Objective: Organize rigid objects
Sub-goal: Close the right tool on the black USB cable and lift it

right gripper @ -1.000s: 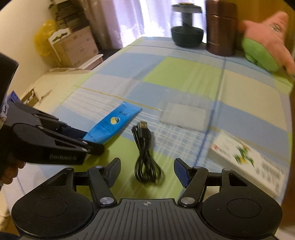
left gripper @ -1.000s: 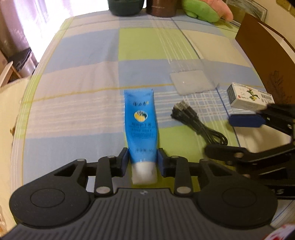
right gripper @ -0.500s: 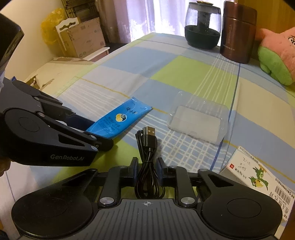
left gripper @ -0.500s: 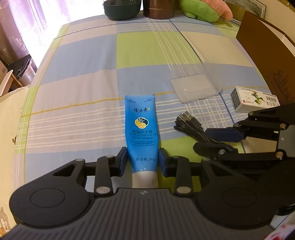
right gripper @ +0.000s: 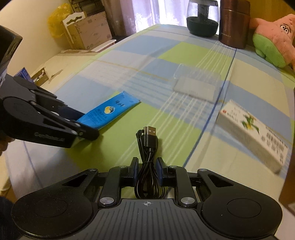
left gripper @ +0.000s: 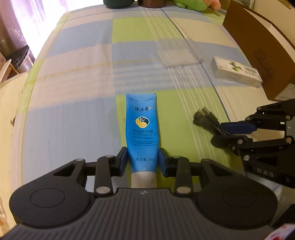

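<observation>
Gripping the blue hand-cream tube (left gripper: 141, 133) near its white cap end, my left gripper (left gripper: 142, 160) has its blue pads (left gripper: 123, 160) pressed against both sides of the tube, which points straight away from me over the checked tablecloth (left gripper: 77, 88) — whether it rests on the cloth or hangs just above it, I cannot tell. Seen from my other wrist, that same tube (right gripper: 108, 112) sticks out of the left gripper (right gripper: 81, 125) toward the middle of the table. Next along to the right, the coiled black USB cable (right gripper: 147, 160) is squeezed between the two fingers of my right gripper (right gripper: 147, 172), its silver plug pointing forward beyond the tips; in the left view the bundle (left gripper: 206, 120) pokes out of the right gripper (left gripper: 230, 132) with its connectors aimed toward the tube, the two well apart. Farther back sits a clear plastic tray (right gripper: 197, 85), lying flat on the cloth. Right of it lies a white medicine box (right gripper: 252, 133) with a green plant print — just beside the brown cardboard box (left gripper: 258, 48) at the table's right edge. Along the far edge stand a dark glass jar (right gripper: 202, 16), a brown canister (right gripper: 234, 24) and a pink-and-green plush toy (right gripper: 272, 42).
</observation>
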`<action>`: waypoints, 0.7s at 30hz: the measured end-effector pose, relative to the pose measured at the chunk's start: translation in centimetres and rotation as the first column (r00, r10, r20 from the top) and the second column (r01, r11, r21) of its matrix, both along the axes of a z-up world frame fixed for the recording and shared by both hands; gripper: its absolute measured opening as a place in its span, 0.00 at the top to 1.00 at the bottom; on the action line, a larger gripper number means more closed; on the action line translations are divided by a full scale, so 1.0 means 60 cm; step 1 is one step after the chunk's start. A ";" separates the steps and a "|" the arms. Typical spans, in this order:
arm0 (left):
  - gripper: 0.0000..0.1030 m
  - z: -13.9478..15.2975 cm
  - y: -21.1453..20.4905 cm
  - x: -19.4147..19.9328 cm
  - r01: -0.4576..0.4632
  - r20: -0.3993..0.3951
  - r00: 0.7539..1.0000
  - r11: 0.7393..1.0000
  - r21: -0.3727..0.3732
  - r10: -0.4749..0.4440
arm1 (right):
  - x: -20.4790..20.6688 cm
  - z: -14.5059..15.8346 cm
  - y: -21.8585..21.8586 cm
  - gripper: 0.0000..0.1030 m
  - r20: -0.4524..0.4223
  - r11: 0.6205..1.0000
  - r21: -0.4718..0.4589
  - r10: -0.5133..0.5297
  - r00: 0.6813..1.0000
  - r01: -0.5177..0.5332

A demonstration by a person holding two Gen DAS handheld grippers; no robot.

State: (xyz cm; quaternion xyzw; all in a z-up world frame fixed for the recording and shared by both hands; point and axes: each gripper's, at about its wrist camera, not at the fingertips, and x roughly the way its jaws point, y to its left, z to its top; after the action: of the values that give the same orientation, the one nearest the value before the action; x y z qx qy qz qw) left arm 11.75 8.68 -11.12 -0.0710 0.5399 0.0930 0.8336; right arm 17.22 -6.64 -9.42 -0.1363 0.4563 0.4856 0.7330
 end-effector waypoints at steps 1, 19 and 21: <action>0.70 0.001 0.000 -0.008 -0.004 -0.001 1.000 1.000 -0.007 0.004 | -0.005 0.000 -0.003 0.83 0.004 1.000 -0.001 0.002 1.000 -0.002; 0.69 -0.004 -0.015 -0.005 0.014 0.022 1.000 0.998 0.062 -0.015 | -0.026 -0.005 0.024 0.82 0.097 0.999 -0.025 -0.025 0.995 0.028; 0.69 -0.004 -0.017 -0.005 0.014 0.024 1.000 0.998 0.064 -0.015 | -0.027 -0.005 0.025 0.84 0.100 0.999 -0.029 -0.032 0.994 0.035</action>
State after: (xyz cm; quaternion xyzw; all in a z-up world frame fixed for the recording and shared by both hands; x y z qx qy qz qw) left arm 11.44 7.68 -11.37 -0.0415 0.5268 0.1034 0.8426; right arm 15.58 -5.12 -9.70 -0.1638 0.4288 0.4590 0.7607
